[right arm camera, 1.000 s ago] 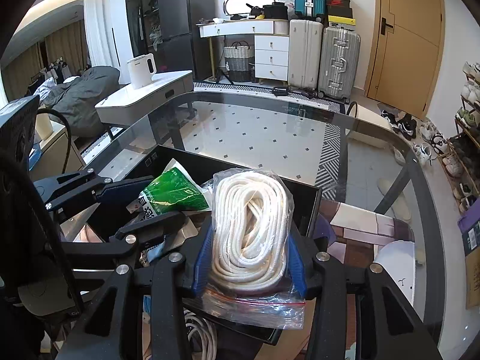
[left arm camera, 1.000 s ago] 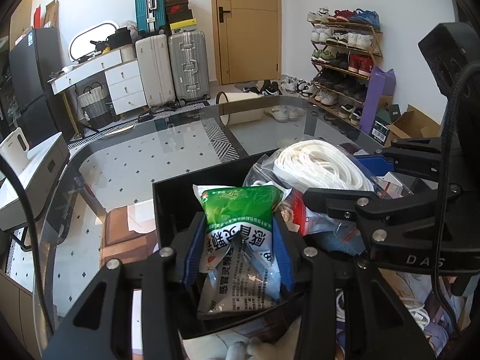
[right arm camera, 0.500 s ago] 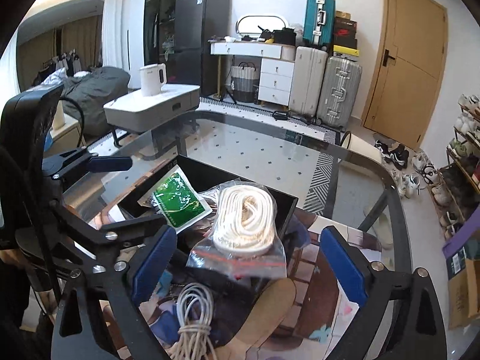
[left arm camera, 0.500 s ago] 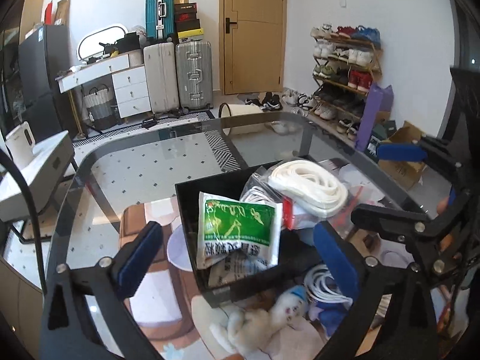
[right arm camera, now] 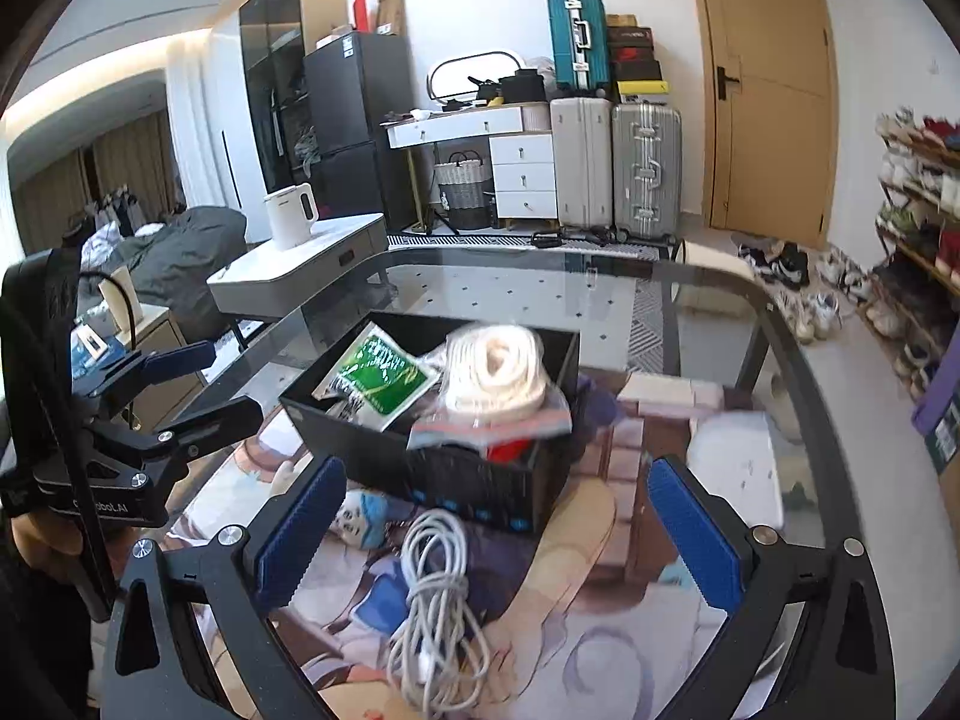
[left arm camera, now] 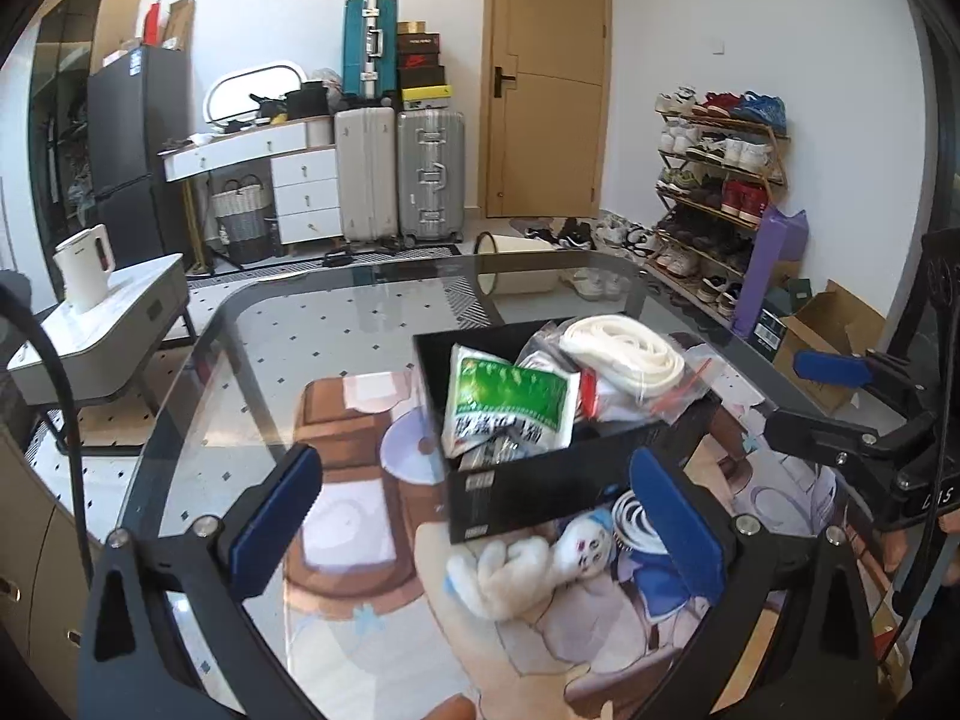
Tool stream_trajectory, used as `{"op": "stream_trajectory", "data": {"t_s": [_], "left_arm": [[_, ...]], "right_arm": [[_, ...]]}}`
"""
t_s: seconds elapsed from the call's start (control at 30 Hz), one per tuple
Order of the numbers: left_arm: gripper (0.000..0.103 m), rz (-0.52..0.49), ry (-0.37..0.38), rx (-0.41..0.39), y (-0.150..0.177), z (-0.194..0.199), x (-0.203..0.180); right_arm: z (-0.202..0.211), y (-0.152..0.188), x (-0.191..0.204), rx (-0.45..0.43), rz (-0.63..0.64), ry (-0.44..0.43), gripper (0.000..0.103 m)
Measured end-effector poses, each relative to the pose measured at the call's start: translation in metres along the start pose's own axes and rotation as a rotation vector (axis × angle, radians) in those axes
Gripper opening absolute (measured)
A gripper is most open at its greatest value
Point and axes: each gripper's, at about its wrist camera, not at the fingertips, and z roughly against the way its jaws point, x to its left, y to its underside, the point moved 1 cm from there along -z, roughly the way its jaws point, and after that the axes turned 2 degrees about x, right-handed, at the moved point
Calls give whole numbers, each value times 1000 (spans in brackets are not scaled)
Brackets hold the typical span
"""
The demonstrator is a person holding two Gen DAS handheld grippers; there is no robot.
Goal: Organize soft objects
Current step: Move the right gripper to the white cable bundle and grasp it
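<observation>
left claw (left arm camera: 480, 516) wide open, holding nothing | right claw (right arm camera: 498, 528) wide open too, empty | green packet (left arm camera: 507, 402) and bagged white rope (right arm camera: 498, 375) both in the black box (left arm camera: 540, 486) on the table (left arm camera: 336, 330) | plush toy (left arm camera: 528, 558) and cable coil (right arm camera: 435, 594) lie just in front of the box
</observation>
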Motion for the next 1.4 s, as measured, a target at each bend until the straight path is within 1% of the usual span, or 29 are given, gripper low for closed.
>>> {"op": "stream_trajectory", "data": {"t_s": [0.07,0.17,0.23,0.27,0.37,0.43,0.63,0.73,1.03,1.4], "left_arm": [[103,11,-9,9,7,-1,0],[103,16,-14,22,18,-5,-1],[103,20,-6,31,24,-7,-2],[103,19,-3,30,26,-8,-2],[103,6,-18,27,33,-11,-4],[103,4,-22,33,36,-13,-7],[103,-4,-29,49,41,-19,-11],[103,-4,-16,54,42,-20,-12],[103,-5,-1,84,48,-27,-15],[103,39,12,84,50,-27,-6]], "right_arm": [[-1,8,-3,1,-10,3,102],[-11,14,-5,42,-21,0,102],[-13,19,-3,57,-2,12,102],[-12,20,-2,52,6,19,102],[-13,25,-1,58,4,0,102],[-13,26,-2,60,12,9,102],[-11,28,-4,66,9,2,102],[-11,28,-2,72,16,-6,102],[-21,35,6,120,43,-20,102],[-36,45,9,178,56,-29,102]]}}
